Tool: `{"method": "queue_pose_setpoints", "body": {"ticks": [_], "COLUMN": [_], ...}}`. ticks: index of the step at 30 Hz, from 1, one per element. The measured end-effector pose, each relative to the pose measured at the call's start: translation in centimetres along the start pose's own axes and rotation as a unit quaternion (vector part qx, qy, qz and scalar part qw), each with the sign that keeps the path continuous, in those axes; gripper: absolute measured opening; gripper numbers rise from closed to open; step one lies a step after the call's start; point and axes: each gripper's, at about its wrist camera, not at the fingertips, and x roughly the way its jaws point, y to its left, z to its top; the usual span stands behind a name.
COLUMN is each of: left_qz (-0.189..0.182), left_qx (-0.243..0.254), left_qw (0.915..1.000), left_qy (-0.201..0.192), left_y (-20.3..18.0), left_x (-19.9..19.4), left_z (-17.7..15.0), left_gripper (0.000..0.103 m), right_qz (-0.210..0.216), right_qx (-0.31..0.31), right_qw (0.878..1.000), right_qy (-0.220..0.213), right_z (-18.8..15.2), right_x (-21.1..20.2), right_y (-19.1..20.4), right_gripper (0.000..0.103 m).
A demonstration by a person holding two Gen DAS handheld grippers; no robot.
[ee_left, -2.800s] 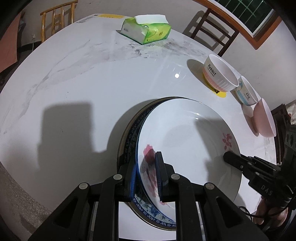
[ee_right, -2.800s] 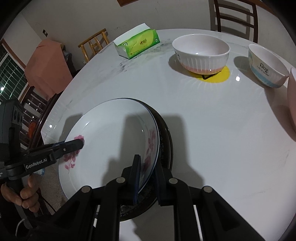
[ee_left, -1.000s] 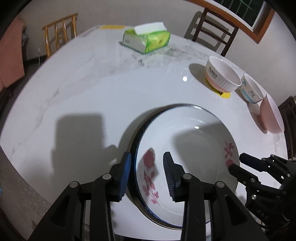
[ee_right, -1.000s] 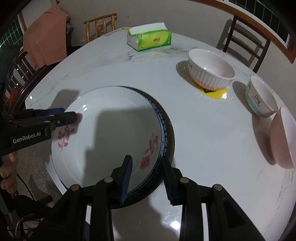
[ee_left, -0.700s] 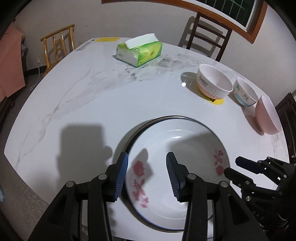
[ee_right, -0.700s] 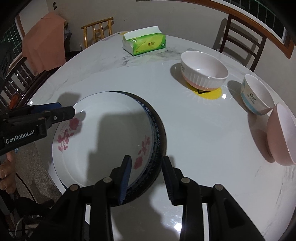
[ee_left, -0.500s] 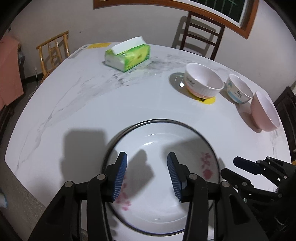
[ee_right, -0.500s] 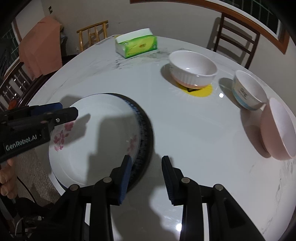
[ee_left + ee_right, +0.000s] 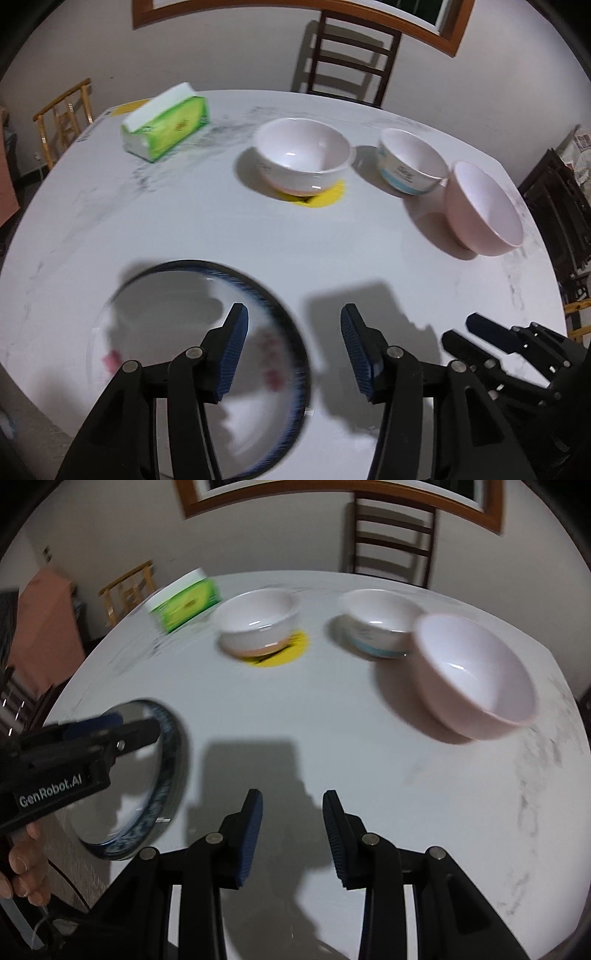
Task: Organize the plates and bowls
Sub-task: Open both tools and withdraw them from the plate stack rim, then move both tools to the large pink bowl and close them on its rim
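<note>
Left gripper [image 9: 293, 347] wide apart, empty.

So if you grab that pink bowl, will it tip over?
Probably a little: the pink bowl has a narrow base under a wide rim, so a rim pinch may rock it. It looks glossy, likely slippery, and it seems to touch the blue-striped bowl.

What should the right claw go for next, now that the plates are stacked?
Probably carry the open, empty right claw forward to the pink bowl, the nearest one ahead. The plates already sit stacked, while three bowls stand apart; the left claw is open too.
</note>
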Motion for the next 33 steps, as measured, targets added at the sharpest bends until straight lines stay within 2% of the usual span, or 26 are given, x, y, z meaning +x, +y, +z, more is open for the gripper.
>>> {"method": "queue_pose_setpoints", "body": {"ticks": [7, 11, 17, 20, 26, 33], "left_qz": [-0.022, -0.038, -0.061, -0.082, -0.084, -0.087], "left_qx": [0.000, -0.004, -0.004, -0.020, -0.027, -0.052], "left_qw": [0.9996, 0.9991, 0.9976, 0.9948, 0.9927, 0.9899], "left_qy": [0.016, 0.019, 0.032, 0.057, 0.082, 0.100], "left_y": [-4.1, -6.4, -10.0, -11.4, -13.9, -14.4], "left_x": [1.5, 1.8, 2.6, 3.7, 6.4, 9.2], "left_z": [1.5, 3.2, 6.2, 8.1, 10.8, 11.6], "left_gripper": [0.049, 0.060, 0.061, 0.061, 0.061, 0.060], "right_qz": [-0.021, -0.029, -0.046, -0.034, -0.032, -0.021], "right_qx": [0.070, 0.116, 0.158, 0.176, 0.190, 0.215], "right_qw": [0.997, 0.992, 0.986, 0.984, 0.981, 0.976], "right_qy": [-0.028, -0.036, -0.031, -0.022, 0.002, 0.036], "right_z": [0.9, 1.7, 4.0, 5.3, 7.9, 8.9], "right_x": [-2.8, -3.9, -3.6, -2.8, -0.2, 3.1], "right_y": [-8.4, -13.4, -18.7, -20.6, -22.7, -24.5], "right_gripper": [0.034, 0.034, 0.034, 0.034, 0.034, 0.034]}}
